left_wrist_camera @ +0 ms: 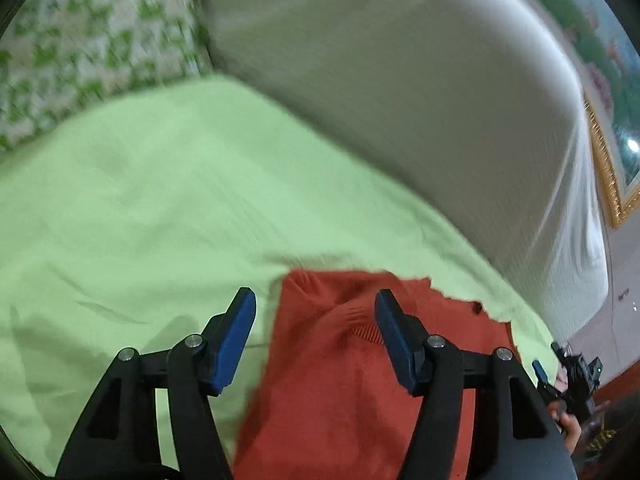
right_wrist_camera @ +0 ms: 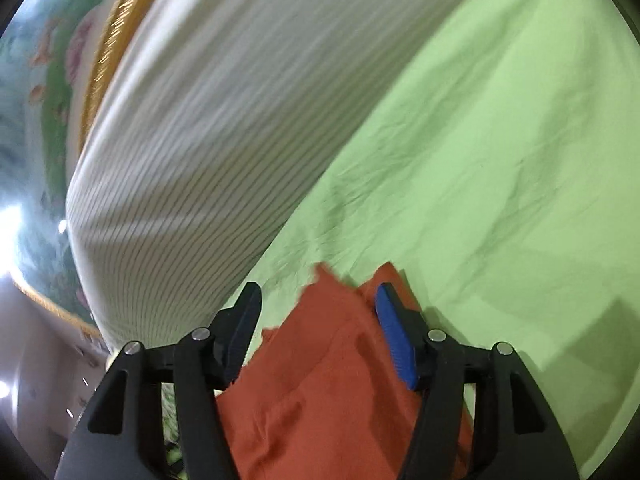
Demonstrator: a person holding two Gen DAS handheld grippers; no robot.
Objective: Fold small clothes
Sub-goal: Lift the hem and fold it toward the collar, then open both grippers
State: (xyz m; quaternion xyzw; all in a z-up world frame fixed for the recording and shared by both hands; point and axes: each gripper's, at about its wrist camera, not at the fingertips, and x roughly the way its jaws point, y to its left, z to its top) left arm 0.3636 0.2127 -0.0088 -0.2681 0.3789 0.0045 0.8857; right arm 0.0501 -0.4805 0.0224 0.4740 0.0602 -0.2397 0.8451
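A rust-red knitted garment (left_wrist_camera: 352, 380) lies on a light green sheet (left_wrist_camera: 160, 200). My left gripper (left_wrist_camera: 316, 308) is open above the garment's upper left part, its blue pads (left_wrist_camera: 236, 344) wide apart and holding nothing. In the right wrist view the same red garment (right_wrist_camera: 320, 380) lies bunched between and under my right gripper (right_wrist_camera: 316, 300), which is open, its right blue pad (right_wrist_camera: 394, 340) against the cloth. The right gripper also shows in the left wrist view (left_wrist_camera: 568, 376) at the far right edge.
A big white striped cushion or mattress (left_wrist_camera: 400, 100) (right_wrist_camera: 200, 140) stands along the sheet's far side. A green-patterned cloth (left_wrist_camera: 92, 40) is at the upper left. A gold-framed picture (left_wrist_camera: 612, 168) hangs on the wall behind.
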